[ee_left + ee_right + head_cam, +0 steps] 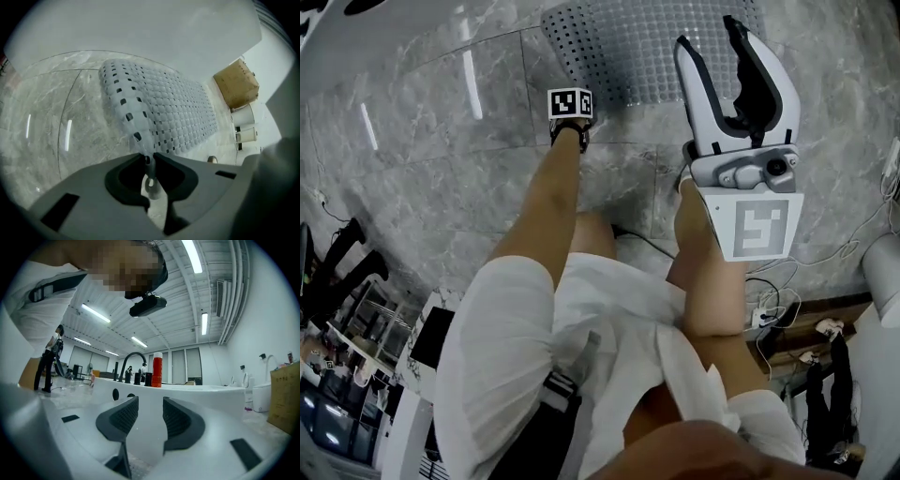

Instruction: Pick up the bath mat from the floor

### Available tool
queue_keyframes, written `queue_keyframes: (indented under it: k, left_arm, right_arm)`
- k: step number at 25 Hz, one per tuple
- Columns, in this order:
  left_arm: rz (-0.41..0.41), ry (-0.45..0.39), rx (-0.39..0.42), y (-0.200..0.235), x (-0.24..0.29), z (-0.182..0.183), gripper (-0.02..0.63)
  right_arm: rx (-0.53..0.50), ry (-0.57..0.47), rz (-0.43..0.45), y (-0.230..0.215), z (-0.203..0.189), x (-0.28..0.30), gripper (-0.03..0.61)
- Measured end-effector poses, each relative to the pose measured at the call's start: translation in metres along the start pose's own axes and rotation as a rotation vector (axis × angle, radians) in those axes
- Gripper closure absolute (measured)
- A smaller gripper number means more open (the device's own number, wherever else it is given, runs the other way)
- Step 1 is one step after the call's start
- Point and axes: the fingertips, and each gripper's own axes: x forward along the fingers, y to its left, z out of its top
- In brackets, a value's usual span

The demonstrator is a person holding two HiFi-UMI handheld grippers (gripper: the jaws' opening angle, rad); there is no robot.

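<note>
The bath mat [647,47] is pale grey, covered in round bumps and small holes, and lies on the marble floor [441,159] at the top of the head view. My left gripper [570,105] reaches down to its near edge; only the marker cube shows there. In the left gripper view the left gripper [149,157] is shut on a thin corner of the mat [178,108], which rises in a fold from the jaws. My right gripper [710,37] hangs over the mat's right part, open and holding nothing. The right gripper [150,416] faces a tub wall.
A white bathtub [197,394] with a black faucet [133,357] and a red bottle [157,369] stands ahead of the right gripper. A cardboard box [236,83] and white containers [246,133] sit past the mat. Cables and a power strip [769,305] lie at right.
</note>
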Motion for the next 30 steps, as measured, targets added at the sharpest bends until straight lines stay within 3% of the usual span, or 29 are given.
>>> queue_keyframes:
  k: [4,8,12,17,23,30]
  left_arm:
    - [-0.045,-0.029,0.023,-0.033,-0.042,0.018,0.56]
    - [-0.071,-0.065,0.071,-0.075,-0.102,0.041,0.563]
    - [-0.13,-0.121,0.166,-0.143,-0.159,0.071,0.566]
    - [-0.213,-0.168,0.214,-0.228,-0.221,0.096,0.57]
    - [-0.245,-0.174,0.227,-0.295,-0.276,0.116,0.571]
    - [-0.235,-0.182,0.278,-0.38,-0.321,0.1,0.572]
  right_arm:
    - [0.009,0.045,0.059,0.001,0.018,-0.007,0.413]
    - [-0.004,0.077,0.071,-0.005,0.066,-0.018,0.413]
    - [-0.055,0.103,0.071,-0.022,0.117,-0.027,0.413]
    - [-0.063,0.127,0.03,-0.061,0.165,-0.042,0.413]
    - [-0.042,0.145,-0.031,-0.105,0.204,-0.057,0.413]
    - [0.032,0.08,-0.092,-0.16,0.254,-0.107,0.414]
